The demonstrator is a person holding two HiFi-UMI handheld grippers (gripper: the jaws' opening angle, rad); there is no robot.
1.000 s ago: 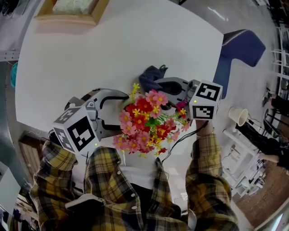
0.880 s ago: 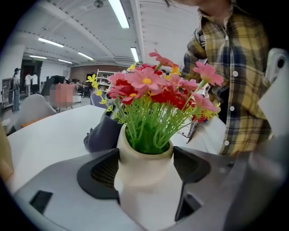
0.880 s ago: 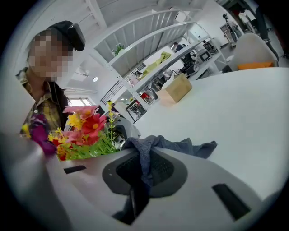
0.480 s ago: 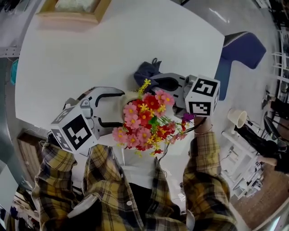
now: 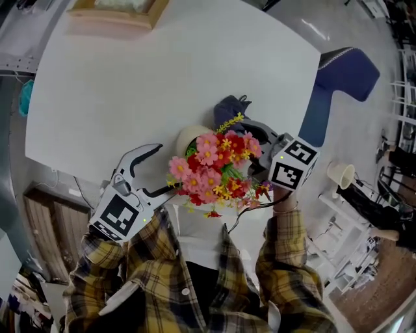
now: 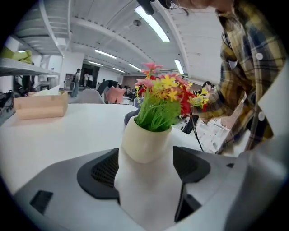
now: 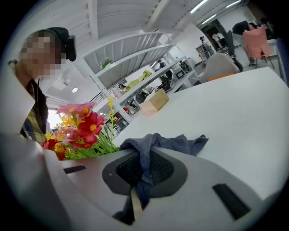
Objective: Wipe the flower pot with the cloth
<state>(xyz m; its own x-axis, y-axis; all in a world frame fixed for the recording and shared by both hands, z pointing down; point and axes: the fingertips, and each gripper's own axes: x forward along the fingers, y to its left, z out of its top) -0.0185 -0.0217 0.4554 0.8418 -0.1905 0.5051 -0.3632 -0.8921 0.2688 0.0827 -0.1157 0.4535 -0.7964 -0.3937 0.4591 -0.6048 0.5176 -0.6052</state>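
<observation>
A small cream flower pot (image 5: 192, 137) with pink, red and yellow flowers (image 5: 214, 166) stands on the white table (image 5: 130, 84) near its front edge. My left gripper (image 5: 163, 168) is open, its fingertips just short of the pot on the near left. In the left gripper view the pot (image 6: 145, 142) stands past the gap of that gripper (image 6: 146, 182). My right gripper (image 5: 246, 127) is shut on a dark blue-grey cloth (image 5: 230, 107) right behind the pot, partly hidden by flowers. In the right gripper view the cloth (image 7: 156, 144) is pinched between the jaws of that gripper (image 7: 141, 178).
A wooden tray (image 5: 117, 11) sits at the table's far left, seen as a pinkish box (image 6: 40, 104) in the left gripper view. A blue chair (image 5: 341, 75) stands off the right edge. A paper cup (image 5: 341, 170) rests on a white rack to the right.
My left gripper has drawn back toward the person and to the left, off the pot it was around. The right gripper with the cloth stays close behind the pot.
</observation>
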